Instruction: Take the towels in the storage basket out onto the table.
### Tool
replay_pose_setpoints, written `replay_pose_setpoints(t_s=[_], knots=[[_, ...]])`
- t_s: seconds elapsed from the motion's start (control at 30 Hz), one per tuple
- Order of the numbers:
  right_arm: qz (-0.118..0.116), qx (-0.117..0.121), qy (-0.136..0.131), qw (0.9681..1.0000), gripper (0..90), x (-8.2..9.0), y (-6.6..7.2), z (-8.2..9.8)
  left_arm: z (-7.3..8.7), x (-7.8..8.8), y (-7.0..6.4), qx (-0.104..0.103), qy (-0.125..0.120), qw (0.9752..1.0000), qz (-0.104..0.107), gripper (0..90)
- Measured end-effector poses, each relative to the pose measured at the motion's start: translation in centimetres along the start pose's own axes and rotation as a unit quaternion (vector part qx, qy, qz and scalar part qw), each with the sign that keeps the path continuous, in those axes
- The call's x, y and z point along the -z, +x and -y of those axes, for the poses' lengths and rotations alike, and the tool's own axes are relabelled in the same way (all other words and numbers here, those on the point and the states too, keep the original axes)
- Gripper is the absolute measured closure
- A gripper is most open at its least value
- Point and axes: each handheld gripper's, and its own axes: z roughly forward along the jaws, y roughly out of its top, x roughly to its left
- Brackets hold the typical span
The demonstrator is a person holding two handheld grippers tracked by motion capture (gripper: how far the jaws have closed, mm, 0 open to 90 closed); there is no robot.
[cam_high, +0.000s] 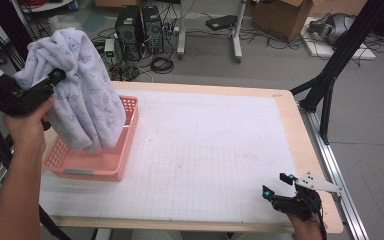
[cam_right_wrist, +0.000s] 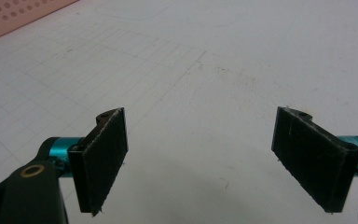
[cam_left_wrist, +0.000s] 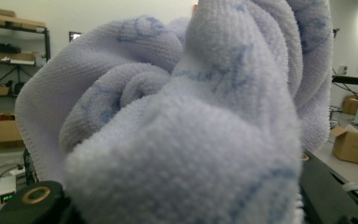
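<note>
towel (cam_left_wrist: 186, 121) pile crowds right up to the left gripper's own camera, a pale lilac bundle with faint blue marks, bunched thick between the black jaws so that they are clamped on a fat fold of it.

from above, that towel (cam_high: 77, 85) hangs long and near upright from the left gripper (cam_high: 55, 77), its held end up above the pink basket (cam_high: 125, 150) and its loose end drooping down inside the basket, at or close to the basket floor (i cannot tell whether it touches). its long axis runs straight down from the jaws, so the cloth lies below the grip and the basket directly under that.

the white gridded table (cam_high: 220, 150) stretches to the right of the basket, bare of other cloth.

the right gripper (cam_high: 280, 184) sits far from the basket, at the table's near right corner, its jaws (cam_right_wrist: 200, 158) spread wide with nothing between them, hovering just over the mat. the left hand (cam_high: 27, 122) is by far the nearer one to basket and towel; my guess is that the coming move is its to make, clearing the towel's tail over the basket rim.
</note>
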Motion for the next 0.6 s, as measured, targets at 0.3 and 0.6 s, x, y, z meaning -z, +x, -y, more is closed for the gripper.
replay_pose_setpoints(t_s=[0.3,0.6], knots=[[0.001,0.002,-0.004,1.0,17.2,0.2,0.0,-0.1,-2.9,-0.3,-0.2,0.008,-0.025,0.9973,0.068,61.2],[0.002,0.003,-0.004,1.0,17.2,0.2,0.1,-0.2,-5.3,-0.9,-1.3,0.013,-0.039,0.9907,0.13,61.1]])
